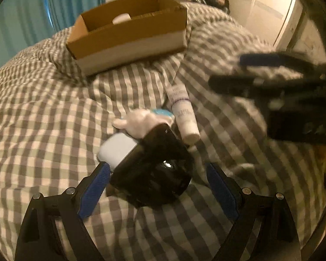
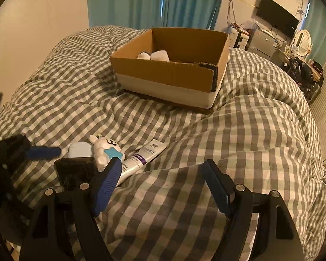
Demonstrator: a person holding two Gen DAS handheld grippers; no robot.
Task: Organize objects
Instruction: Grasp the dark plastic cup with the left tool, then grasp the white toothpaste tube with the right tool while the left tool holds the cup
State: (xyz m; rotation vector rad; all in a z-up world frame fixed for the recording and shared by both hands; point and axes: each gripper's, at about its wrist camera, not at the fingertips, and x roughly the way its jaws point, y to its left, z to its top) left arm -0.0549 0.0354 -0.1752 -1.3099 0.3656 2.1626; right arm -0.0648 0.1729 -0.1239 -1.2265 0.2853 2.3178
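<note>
Nearest, the left gripper (image 1: 156, 187) stands spread around the black case (image 1: 154, 167) on the bed (image 1: 43, 108), the right gripper (image 2: 163, 184) spread and empty just right of the tube (image 2: 141, 158), with the cardboard box (image 2: 169, 74) far beyond.

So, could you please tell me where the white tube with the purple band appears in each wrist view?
Left wrist view: the white tube lies at centre, just right of the white plush toy, cap towards the camera.
Right wrist view: the tube lies lower left of centre, just right of the plush toy, beyond the right gripper's left finger.
Shared landmark: the cardboard box on the checked duvet, beyond the tube.
</note>
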